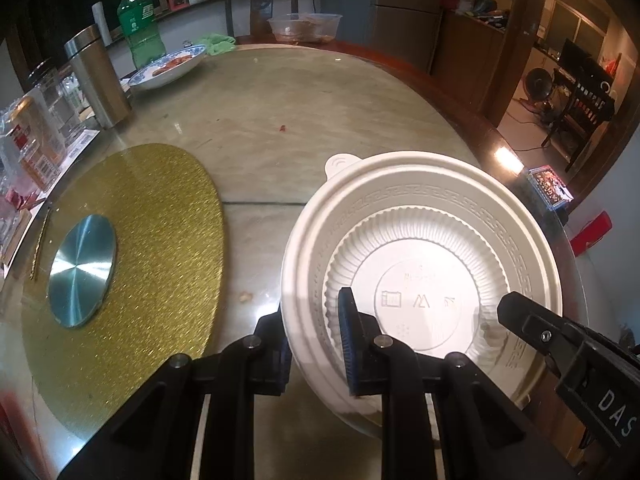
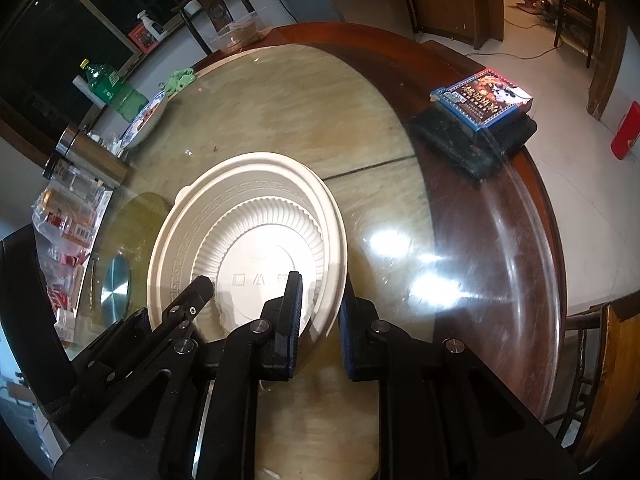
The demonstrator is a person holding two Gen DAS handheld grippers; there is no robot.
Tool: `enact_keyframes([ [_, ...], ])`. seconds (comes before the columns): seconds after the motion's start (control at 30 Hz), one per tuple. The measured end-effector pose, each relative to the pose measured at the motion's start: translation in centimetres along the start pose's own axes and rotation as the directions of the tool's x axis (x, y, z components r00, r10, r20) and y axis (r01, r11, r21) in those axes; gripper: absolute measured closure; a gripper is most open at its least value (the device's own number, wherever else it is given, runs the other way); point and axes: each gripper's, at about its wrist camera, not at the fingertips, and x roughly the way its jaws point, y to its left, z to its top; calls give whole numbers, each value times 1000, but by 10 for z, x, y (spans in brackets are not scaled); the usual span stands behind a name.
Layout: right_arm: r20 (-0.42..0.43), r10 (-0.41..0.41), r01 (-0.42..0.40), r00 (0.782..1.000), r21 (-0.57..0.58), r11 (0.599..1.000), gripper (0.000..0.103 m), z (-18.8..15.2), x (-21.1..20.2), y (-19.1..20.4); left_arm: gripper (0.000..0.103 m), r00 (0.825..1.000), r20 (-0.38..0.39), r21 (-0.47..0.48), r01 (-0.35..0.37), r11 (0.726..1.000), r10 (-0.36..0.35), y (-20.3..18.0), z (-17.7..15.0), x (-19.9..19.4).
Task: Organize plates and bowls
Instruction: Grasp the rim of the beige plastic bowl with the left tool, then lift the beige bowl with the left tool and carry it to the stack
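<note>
A cream plastic bowl (image 1: 420,240) with a ribbed inside and a key-pattern rim sits on the glass turntable; it also shows in the right wrist view (image 2: 248,220). My left gripper (image 1: 316,340) straddles its near left rim, one finger inside, one outside, shut on the wall. My right gripper (image 2: 320,320) straddles its near right rim the same way, shut on it. The right gripper's finger (image 1: 560,340) shows at the bowl's right side in the left wrist view. A blue-and-white plate with food (image 1: 168,66) stands far left.
A gold round mat (image 1: 132,260) with a silver disc (image 1: 82,272) lies left of the bowl. A steel canister (image 1: 98,76), green bottle (image 1: 140,20) and clear food tub (image 1: 304,26) stand at the back. A boxed pack on a black pad (image 2: 484,100) sits on the table's right edge.
</note>
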Motion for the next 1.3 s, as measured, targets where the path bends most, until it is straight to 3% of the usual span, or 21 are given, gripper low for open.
enact_keyframes([
  [0.53, 6, 71, -70, 997, -107, 992, 87, -46, -16, 62, 84, 994, 35, -50, -97, 994, 99, 56, -32, -43],
  [0.97, -29, 173, -175, 984, -249, 953, 87, -104, -29, 135, 84, 974, 55, -157, -209, 965, 220, 128, -80, -95],
  [1.3, -71, 211, -223, 975, -338, 914, 86, -147, -39, 180, 83, 962, 42, -224, -253, 941, 269, 172, -115, -122],
])
